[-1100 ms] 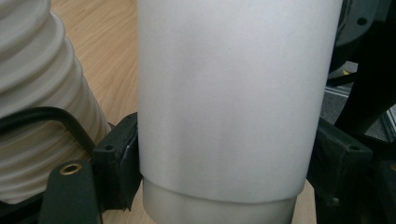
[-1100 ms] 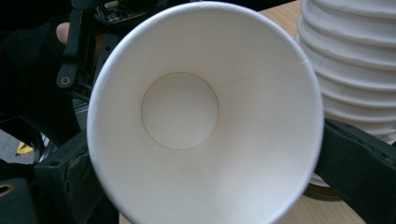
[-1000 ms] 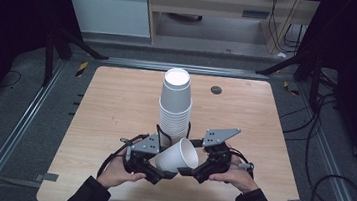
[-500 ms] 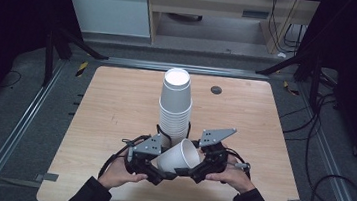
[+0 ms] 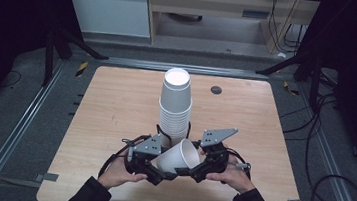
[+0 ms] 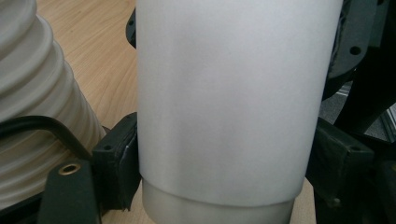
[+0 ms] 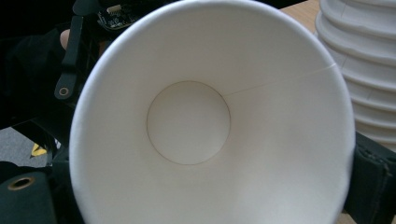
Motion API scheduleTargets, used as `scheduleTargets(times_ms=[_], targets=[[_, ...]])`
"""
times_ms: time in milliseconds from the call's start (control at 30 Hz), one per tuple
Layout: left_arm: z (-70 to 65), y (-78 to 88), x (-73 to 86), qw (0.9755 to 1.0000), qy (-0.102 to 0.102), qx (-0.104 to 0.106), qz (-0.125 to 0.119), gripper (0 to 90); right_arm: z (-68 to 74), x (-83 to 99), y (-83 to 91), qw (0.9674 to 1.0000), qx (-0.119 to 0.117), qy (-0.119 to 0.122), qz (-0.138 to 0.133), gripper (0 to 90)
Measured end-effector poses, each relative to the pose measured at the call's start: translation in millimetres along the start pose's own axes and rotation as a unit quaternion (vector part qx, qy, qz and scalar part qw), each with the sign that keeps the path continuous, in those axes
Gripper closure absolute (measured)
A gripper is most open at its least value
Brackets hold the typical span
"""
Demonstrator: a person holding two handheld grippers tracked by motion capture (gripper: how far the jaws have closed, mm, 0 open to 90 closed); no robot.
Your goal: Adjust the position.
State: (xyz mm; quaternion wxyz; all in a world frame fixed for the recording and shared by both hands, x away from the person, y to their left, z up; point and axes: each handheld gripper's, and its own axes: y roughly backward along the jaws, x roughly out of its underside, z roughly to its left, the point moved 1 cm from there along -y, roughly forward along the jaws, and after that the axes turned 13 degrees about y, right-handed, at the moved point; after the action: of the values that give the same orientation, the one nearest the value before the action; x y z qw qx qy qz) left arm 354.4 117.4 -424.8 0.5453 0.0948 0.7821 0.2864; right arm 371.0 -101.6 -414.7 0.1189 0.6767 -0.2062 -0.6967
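A single white paper cup (image 5: 181, 155) lies tilted above the table's near edge, with its mouth up and to the right. My left gripper (image 5: 159, 171) is shut on its side wall. In the left gripper view the pads (image 6: 116, 165) press the cup wall (image 6: 229, 93) from both sides. My right gripper (image 5: 194, 171) faces the cup's mouth. In the right gripper view I look into the cup (image 7: 189, 123). Its jaws have just been closing with the rim between them, and the pads (image 7: 373, 182) lie against the rim. A tall stack of white cups (image 5: 175, 105) stands upside down just behind.
The stack (image 6: 32, 93) stands close beside the held cup, almost touching the left jaw, and its rims (image 7: 364, 70) crowd the right gripper's side. The wooden table (image 5: 116, 104) carries a small dark round hole (image 5: 216, 90) at the back. Metal rails and cables run around it.
Both hands and the tilted cup keep their place. The right gripper sits slightly tighter on the cup's mouth than before.
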Motion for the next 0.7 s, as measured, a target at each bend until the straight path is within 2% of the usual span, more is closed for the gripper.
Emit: scheduleTargets(times_ms=[400,700], targets=[[-0.4,0.7,0.4,1.0000,0.001,-0.002,-0.005,20.7,1.2,-2.0,2.7,1.0000,0.004,0.008,0.001,9.3],[3.0,6.1,2.5,0.9997,0.011,-0.022,-0.004,16.0,-0.2,-3.2,9.8,0.9998,0.019,0.010,-0.001,9.2]])
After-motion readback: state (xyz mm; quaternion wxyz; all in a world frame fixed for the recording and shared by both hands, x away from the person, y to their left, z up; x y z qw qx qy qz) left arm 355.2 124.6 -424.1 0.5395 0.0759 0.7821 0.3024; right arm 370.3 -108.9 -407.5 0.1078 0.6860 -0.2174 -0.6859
